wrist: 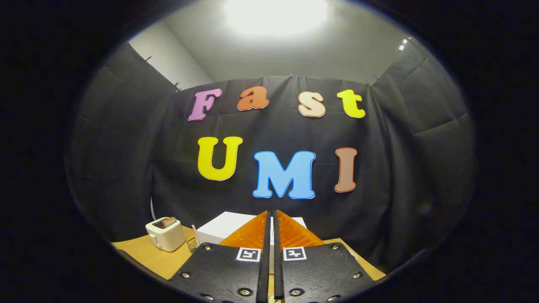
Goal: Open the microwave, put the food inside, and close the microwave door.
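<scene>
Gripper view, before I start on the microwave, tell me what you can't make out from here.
- White box, probably the microwave: the shut gripper covers its middle, so the door, the handle and whether it is open are hidden.
- Food for the task: cannot be identified; something sits in the toaster slot, too small to name.
- Small wire item beside the toaster: too small to identify.
- Table: the near part is cut off by the gripper body.

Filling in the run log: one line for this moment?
stage: before door opening | gripper: shut, holding nothing | microwave: white, beyond fingers, door not visible | toaster: left of it on table
</scene>
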### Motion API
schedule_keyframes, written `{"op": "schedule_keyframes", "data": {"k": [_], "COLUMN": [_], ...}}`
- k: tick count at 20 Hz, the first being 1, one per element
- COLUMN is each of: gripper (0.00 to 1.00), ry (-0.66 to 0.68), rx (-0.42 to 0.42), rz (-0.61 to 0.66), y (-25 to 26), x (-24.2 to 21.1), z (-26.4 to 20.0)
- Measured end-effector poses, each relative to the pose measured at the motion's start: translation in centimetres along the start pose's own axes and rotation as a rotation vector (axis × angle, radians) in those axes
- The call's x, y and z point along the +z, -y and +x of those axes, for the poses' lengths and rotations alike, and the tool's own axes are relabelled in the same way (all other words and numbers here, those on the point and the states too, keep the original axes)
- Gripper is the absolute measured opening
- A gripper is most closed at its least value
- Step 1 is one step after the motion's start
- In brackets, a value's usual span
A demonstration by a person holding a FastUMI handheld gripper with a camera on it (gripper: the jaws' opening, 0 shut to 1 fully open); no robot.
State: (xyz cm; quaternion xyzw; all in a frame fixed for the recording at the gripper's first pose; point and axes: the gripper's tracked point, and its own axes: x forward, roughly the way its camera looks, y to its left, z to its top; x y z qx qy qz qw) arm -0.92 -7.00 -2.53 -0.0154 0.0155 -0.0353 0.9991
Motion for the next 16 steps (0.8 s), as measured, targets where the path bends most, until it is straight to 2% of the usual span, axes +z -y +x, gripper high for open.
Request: {"op": "schedule_keyframes", "data": {"k": [2, 3, 4, 5, 6, 7, 16], "gripper": [0.47, 0.68, 0.7, 0.81, 0.88, 0.93, 0.93], "ry": [0.007, 0.009, 0.003, -0.015, -0.038, -0.062, -0.055], "rx": [-0.137, -0.151, -0.125, -0.1, -0.085, -0.081, -0.045], "rz": [-0.004, -0.001, 0.007, 0.011, 0.011, 0.009, -0.014], "y": [2.8, 2.9, 2.0, 1.2, 0.9, 1.0, 0.3], "x": [-0.1, 0.0, -0.1, -0.6, -1.1, -1.6, -1.9], "z": [0.7, 0.7, 0.6, 0.8, 1.0, 1.2, 1.9]}}
